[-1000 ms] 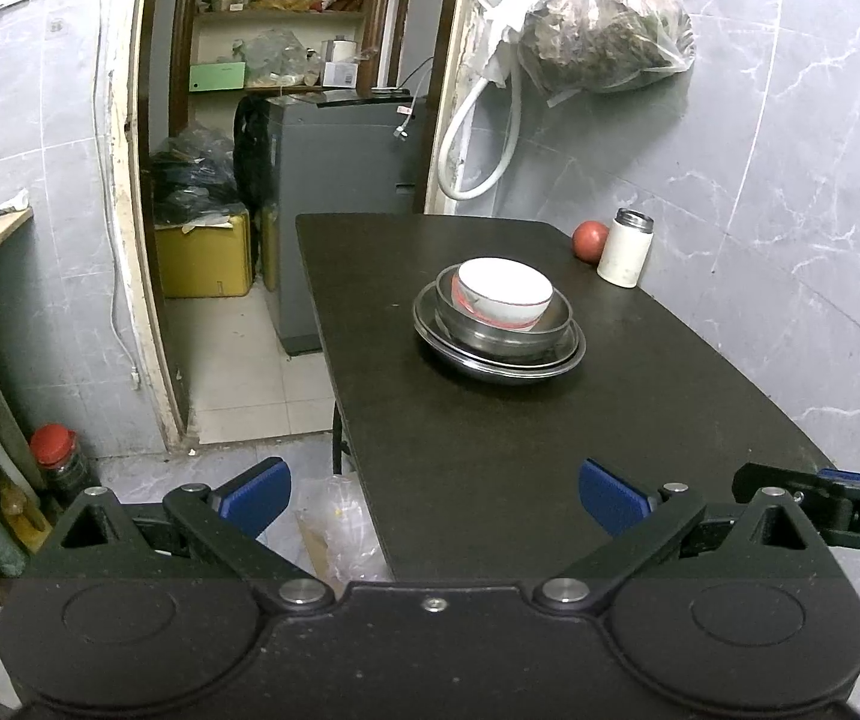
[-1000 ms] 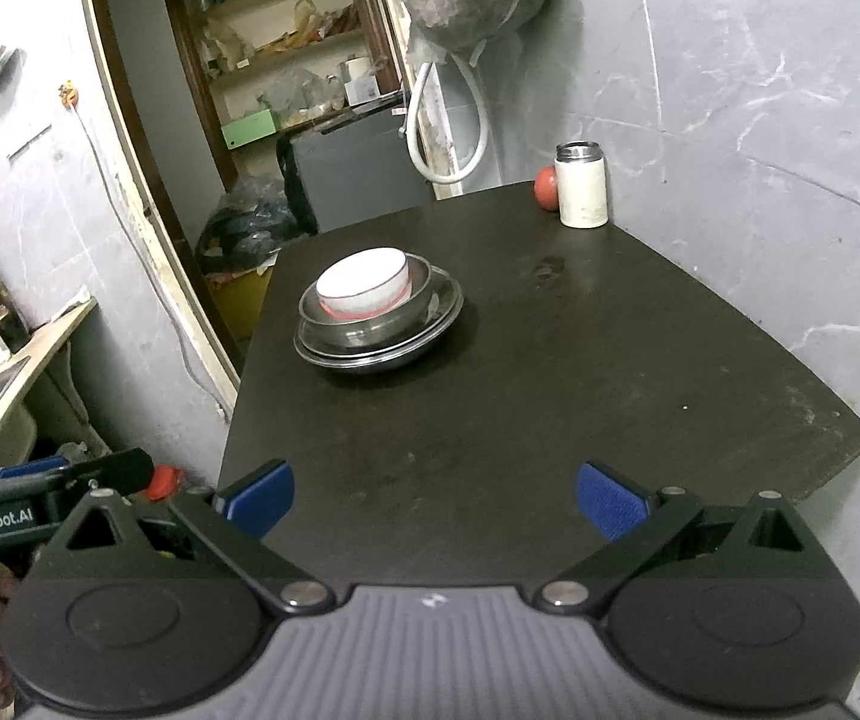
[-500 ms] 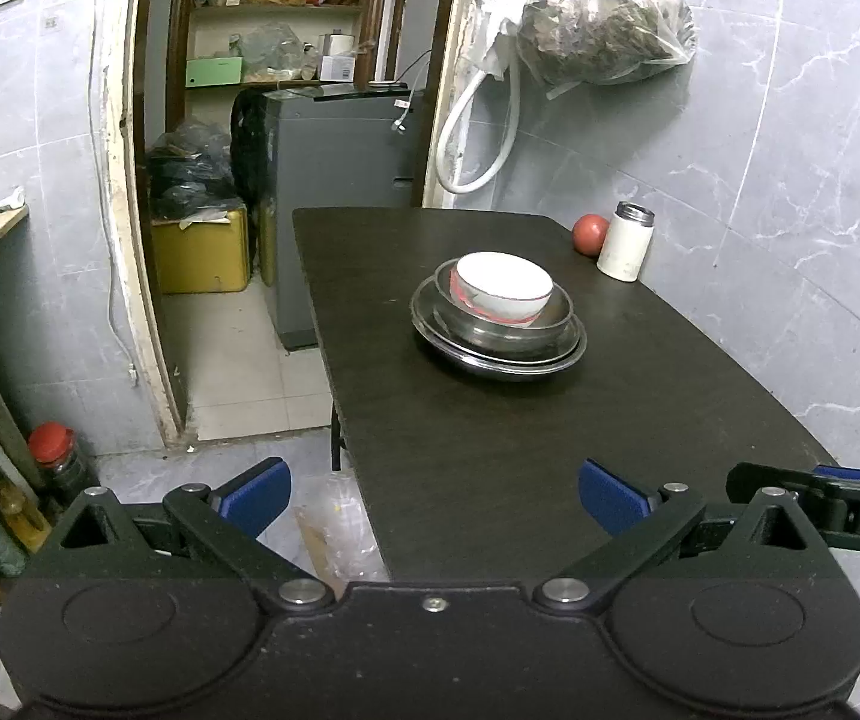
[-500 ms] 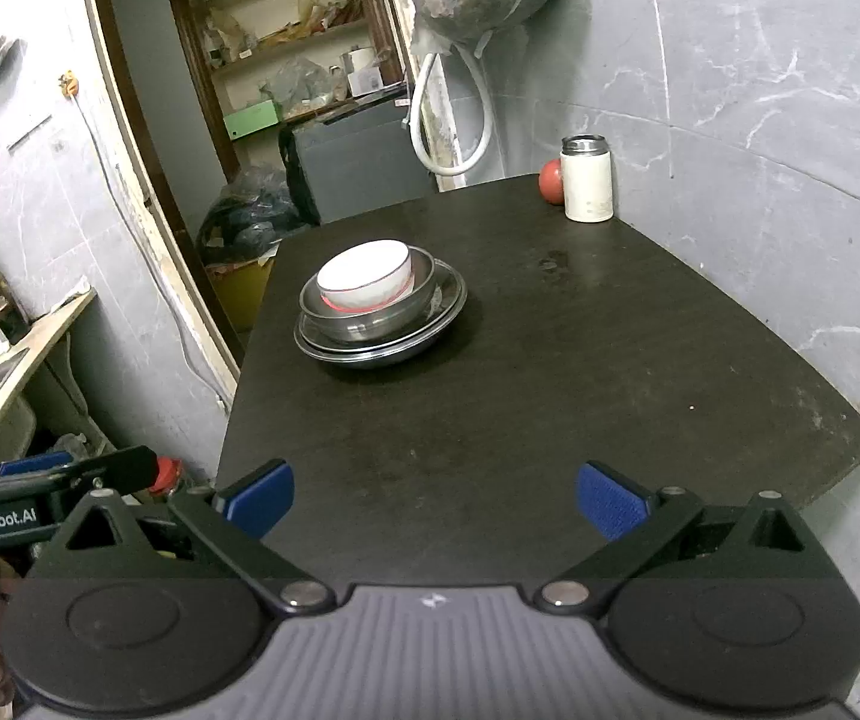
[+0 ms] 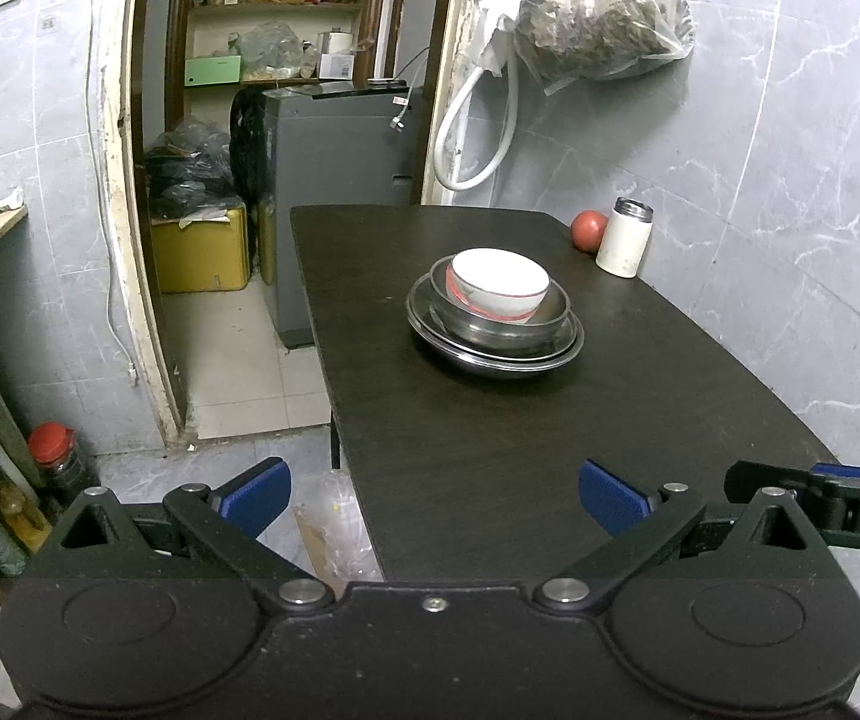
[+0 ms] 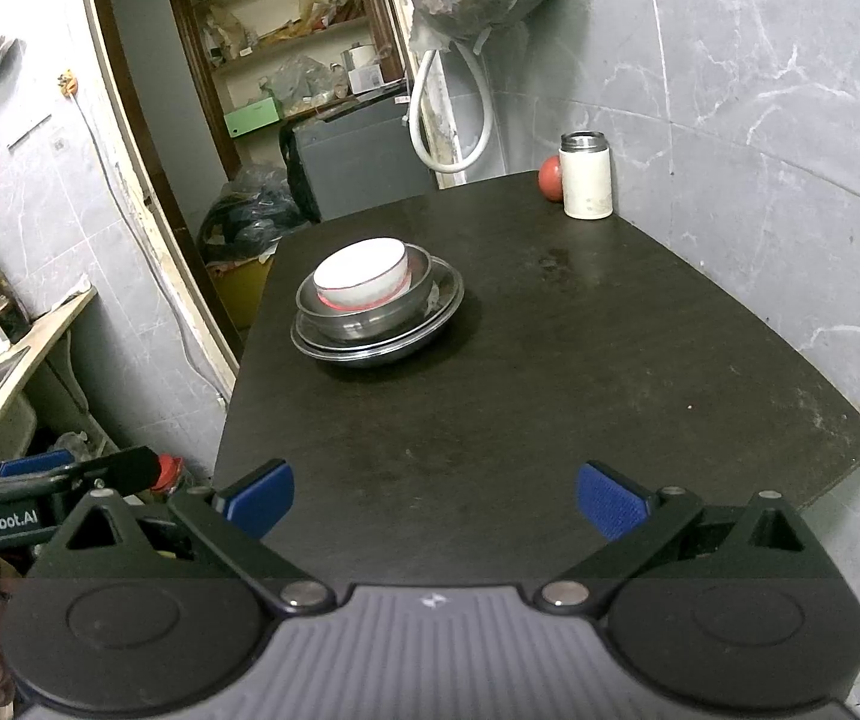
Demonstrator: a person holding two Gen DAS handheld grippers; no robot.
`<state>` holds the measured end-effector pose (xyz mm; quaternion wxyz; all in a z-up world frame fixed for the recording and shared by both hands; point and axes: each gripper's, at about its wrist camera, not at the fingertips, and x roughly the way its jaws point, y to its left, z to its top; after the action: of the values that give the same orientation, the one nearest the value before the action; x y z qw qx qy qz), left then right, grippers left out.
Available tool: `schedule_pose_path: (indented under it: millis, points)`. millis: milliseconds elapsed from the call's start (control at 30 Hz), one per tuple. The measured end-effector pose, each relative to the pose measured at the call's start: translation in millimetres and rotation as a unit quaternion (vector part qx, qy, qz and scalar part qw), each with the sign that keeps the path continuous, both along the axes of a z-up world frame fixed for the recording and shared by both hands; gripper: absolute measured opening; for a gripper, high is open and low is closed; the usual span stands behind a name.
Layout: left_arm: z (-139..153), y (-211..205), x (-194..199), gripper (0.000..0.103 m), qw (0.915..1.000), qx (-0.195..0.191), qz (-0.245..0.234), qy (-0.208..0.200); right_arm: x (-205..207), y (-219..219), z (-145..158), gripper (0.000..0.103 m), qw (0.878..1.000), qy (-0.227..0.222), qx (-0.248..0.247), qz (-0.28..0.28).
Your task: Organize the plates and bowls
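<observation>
A white bowl point(image 5: 500, 285) sits mouth-up inside a steel bowl point(image 5: 505, 324), which rests on steel plates point(image 5: 493, 354); the whole stack stands upright on the dark tabletop point(image 5: 490, 450), its axis vertical. The white bowl lies off-centre in the steel bowl, toward the tabletop's doorway side. Beyond the stack, near the wall, stand a white canister point(image 5: 625, 237) and a red fruit point(image 5: 587, 229), touching or nearly so. The left gripper point(image 5: 433, 495) and right gripper point(image 6: 436, 495) hover at the tabletop's near edge, well apart from the stack, each with jaws spread wide and empty.
</observation>
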<state>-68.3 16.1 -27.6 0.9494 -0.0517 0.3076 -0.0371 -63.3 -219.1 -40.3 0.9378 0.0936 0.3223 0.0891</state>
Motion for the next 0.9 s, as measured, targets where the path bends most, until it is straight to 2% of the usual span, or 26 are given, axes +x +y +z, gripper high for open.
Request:
schedule_pose_path:
  millis: [900]
  points:
    - [-0.3, -0.6, 0.6, 0.102, 1.0, 0.001, -0.001, 0.0, -0.6, -1.8, -1.3, 0.103, 1.0, -0.002, 0.001, 0.003]
